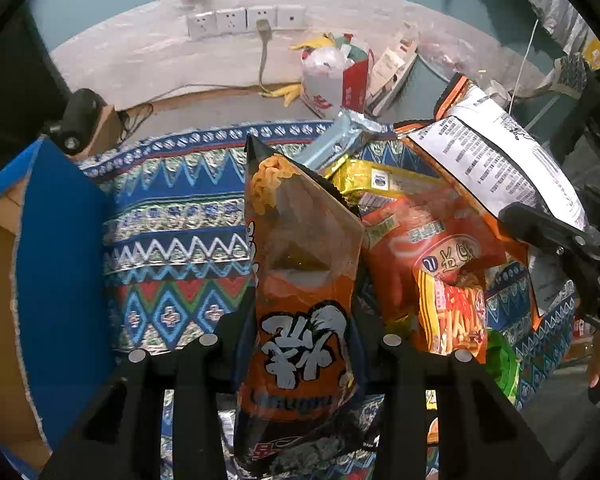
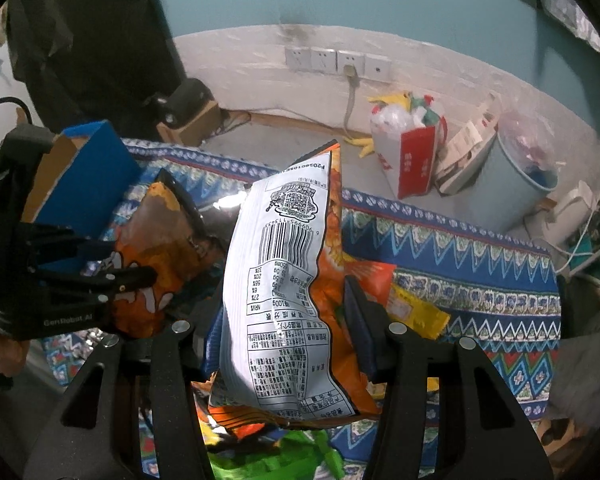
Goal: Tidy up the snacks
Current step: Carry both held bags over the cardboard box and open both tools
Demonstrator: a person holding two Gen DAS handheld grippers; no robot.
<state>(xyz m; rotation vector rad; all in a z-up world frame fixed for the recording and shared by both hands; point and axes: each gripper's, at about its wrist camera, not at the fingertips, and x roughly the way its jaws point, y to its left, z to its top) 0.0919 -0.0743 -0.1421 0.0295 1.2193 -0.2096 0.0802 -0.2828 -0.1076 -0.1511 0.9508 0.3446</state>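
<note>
My left gripper is shut on an orange snack bag with white characters, held upright over the patterned cloth; it also shows in the right wrist view. My right gripper is shut on an orange bag with a white barcode back, lifted above the pile; it shows at right in the left wrist view. A pile of snack packets lies on the cloth. A blue cardboard box stands open at the left.
The patterned tablecloth covers the table. Behind it are a wall with sockets, a red and white bag, a light blue bin and a small cardboard box. A green packet lies below my right gripper.
</note>
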